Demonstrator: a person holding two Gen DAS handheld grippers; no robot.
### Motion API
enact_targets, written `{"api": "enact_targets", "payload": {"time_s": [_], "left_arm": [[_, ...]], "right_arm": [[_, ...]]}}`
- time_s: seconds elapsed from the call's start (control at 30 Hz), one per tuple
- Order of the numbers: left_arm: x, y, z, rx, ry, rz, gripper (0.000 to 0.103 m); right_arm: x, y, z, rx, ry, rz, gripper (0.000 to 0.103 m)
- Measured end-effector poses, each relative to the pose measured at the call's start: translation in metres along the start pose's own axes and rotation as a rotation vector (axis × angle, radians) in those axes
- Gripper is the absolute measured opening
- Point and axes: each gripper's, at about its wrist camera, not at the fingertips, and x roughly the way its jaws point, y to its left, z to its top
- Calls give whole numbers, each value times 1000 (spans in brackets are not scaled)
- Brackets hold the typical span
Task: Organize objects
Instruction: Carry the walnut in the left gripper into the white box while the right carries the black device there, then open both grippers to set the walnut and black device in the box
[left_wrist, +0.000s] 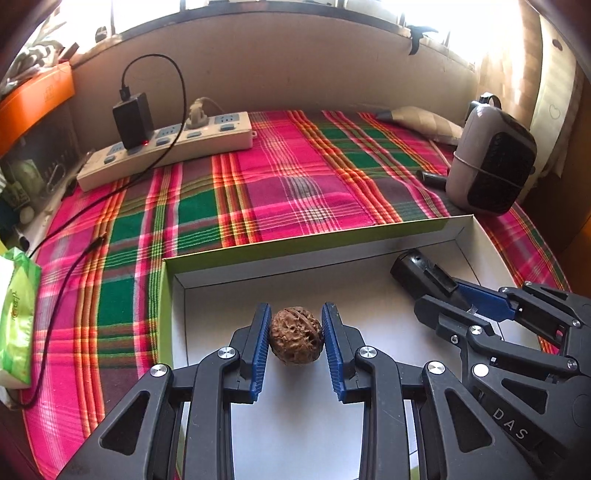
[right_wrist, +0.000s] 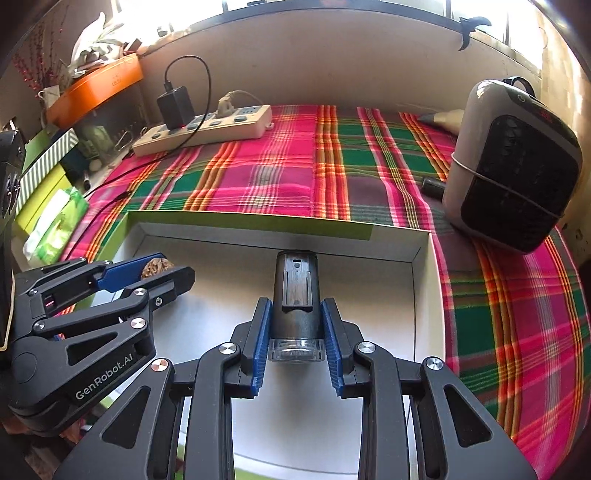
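**Both grippers loaded above the box**

The left gripper (left_wrist: 295, 338) clamps a walnut (left_wrist: 296, 340) between its blue pads, over the white box (left_wrist: 406, 240) near its left wall. The right gripper (right_wrist: 295, 343) pinches a black cylindrical device (right_wrist: 294, 295) toward the box's far wall. The box lies on the plaid cloth (left_wrist: 295, 177).

My left gripper (left_wrist: 295, 332) pinching walnut (left_wrist: 295, 340) between blue pads, over white floor of green-edged box (left_wrist: 295, 246). My right gripper (left_wrist: 448, 295) at right, clamped on black cylinder (left_wrist: 417, 271) inside box. Box sits on plaid cloth (left_wrist: 295, 177). Power strip (left_wrist: 166, 149) far left, grey heater (left_wrist: 493, 162) far right.
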Motion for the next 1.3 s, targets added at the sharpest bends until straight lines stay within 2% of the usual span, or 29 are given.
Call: {"api": "enact_targets", "payload": {"time_s": [0.6,0.83,0.93,0.97,1.3], "left_arm": [[5,2,2,-9,8,1,27],[3,-2,-1,11,13,5,34],[2,-3,-2,9,12,7,35],[1,-4,-3,11,10,8,36],[-26,-3,-14,-8,-34,18,37]], "right_arm": [[6,0,-2,3,14,-1,29],[4,-1,-2,9,13,-9,29],[1,-1,-2,13,6,-18,34],[0,-2,-3,13,2,-23,36],[-19,0,-11,26,-27,-4,37]]}}
